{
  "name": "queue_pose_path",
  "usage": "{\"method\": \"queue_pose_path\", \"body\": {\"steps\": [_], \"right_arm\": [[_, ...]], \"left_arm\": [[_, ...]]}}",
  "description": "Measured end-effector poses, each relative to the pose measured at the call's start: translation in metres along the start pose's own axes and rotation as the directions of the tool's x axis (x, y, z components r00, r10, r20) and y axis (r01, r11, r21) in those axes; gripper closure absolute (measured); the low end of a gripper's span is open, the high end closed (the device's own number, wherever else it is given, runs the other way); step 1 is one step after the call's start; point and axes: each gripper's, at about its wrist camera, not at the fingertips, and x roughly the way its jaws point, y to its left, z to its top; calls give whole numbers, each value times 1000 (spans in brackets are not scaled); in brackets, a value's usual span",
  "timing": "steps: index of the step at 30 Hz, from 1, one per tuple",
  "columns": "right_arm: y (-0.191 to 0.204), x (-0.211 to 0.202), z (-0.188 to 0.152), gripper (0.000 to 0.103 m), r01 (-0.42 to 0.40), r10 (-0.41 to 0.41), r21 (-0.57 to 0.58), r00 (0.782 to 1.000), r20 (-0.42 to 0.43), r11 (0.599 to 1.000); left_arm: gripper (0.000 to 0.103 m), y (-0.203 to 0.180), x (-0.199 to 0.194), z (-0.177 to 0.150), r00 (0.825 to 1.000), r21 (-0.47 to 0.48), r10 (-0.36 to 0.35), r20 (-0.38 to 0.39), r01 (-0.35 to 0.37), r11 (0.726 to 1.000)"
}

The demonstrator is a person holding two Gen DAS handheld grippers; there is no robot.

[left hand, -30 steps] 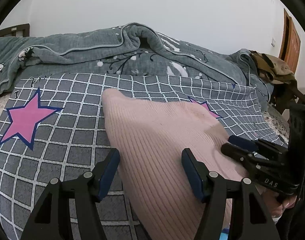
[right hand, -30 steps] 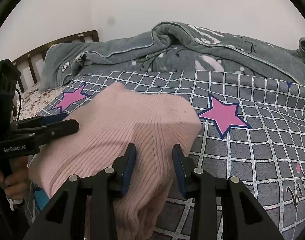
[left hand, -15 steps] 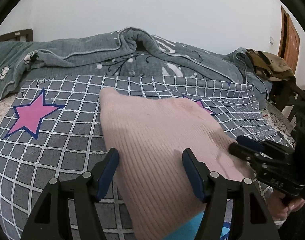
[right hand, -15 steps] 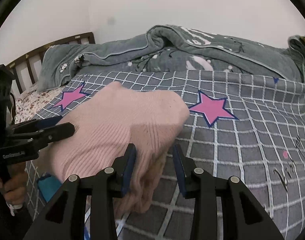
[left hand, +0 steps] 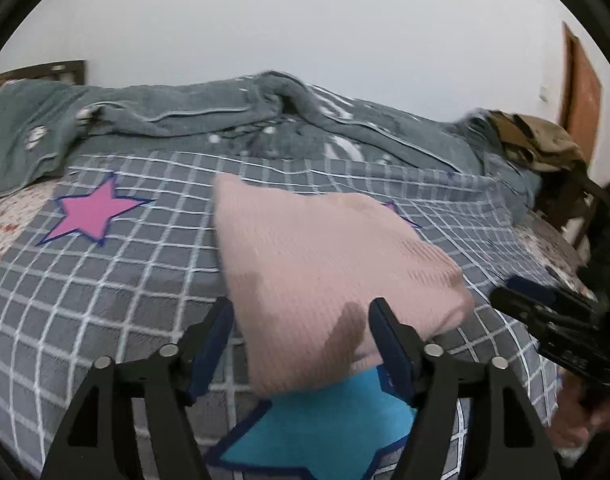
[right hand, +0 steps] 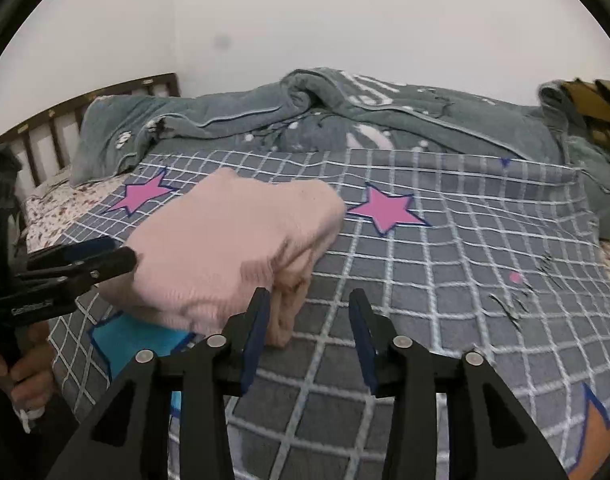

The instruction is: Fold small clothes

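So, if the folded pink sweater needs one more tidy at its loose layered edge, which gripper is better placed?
Probably the right gripper: its open jaws sit just beside the pink sweater's layered edge. The left gripper, also open, faces the smooth folded side.

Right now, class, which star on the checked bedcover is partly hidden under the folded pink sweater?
The blue star at the near edge; the sweater lies over its top. The pink stars sit farther back, and this one lies fully uncovered.

Both wrist views face the pink sweater closely.
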Motion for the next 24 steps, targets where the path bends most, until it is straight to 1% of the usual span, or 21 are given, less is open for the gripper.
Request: {"method": "queue_pose_path", "body": {"steps": [1, 4, 6, 8, 9, 10, 11, 12, 13, 15, 16, 18, 24], "right_arm": [[-2, -5, 0, 54, -5, 5, 30, 1000, -20, 1000], [-7, -19, 0, 54, -8, 13, 76, 998, -58, 997], [-6, -36, 0, 54, 27, -23, 82, 999, -48, 996], [-3, -57, 2, 51, 66, -64, 82, 997, -30, 994], [-2, -66, 2, 44, 76, -75, 84, 997, -20, 993], [-1, -76, 3, 32, 84, -84, 87, 996, -7, 993], [1, -91, 4, 26, 95, -97, 84, 995, 21, 992], [3, -99, 6, 18, 103, -106, 77, 993, 41, 992], [8, -113, 7, 14, 122, -126, 60, 990, 68, 991], [13, -127, 9, 10, 146, -148, 34, 986, 83, 989], [16, -137, 10, 8, 147, -148, 22, 985, 86, 989], [20, -150, 11, 6, 137, -138, 19, 987, 87, 990], [19, -180, 7, 3, 140, -145, 68, 986, 85, 988]], "left_arm": [[31, 0, -2, 0, 1000, -13, 9, -4, -9, 1000], [30, -2, -12, 0, 999, -36, 28, -32, -29, 999], [29, -5, -25, 3, 998, -34, 54, -28, -55, 998], [27, -9, -37, 6, 997, -29, 80, -16, -81, 996], [27, -12, -47, 9, 996, -31, 91, -7, -91, 995], [26, -14, -54, 11, 996, -34, 88, -2, -88, 996], [24, -15, -60, 14, 996, -34, 85, -2, -85, 996], [21, -18, -68, 16, 997, -28, 81, -7, -81, 996], [21, -22, -76, 18, 997, -23, 81, -2, -81, 996], [19, -28, -92, 20, 995, -10, 99, 13, -98, 995], [15, -32, -103, 22, 994, -3, 109, 23, -109, 994], [11, -37, -116, 22, 992, -4, 120, 39, -120, 993], [11, -50, -151, 22, 988, 25, 144, 58, -145, 989]]}}
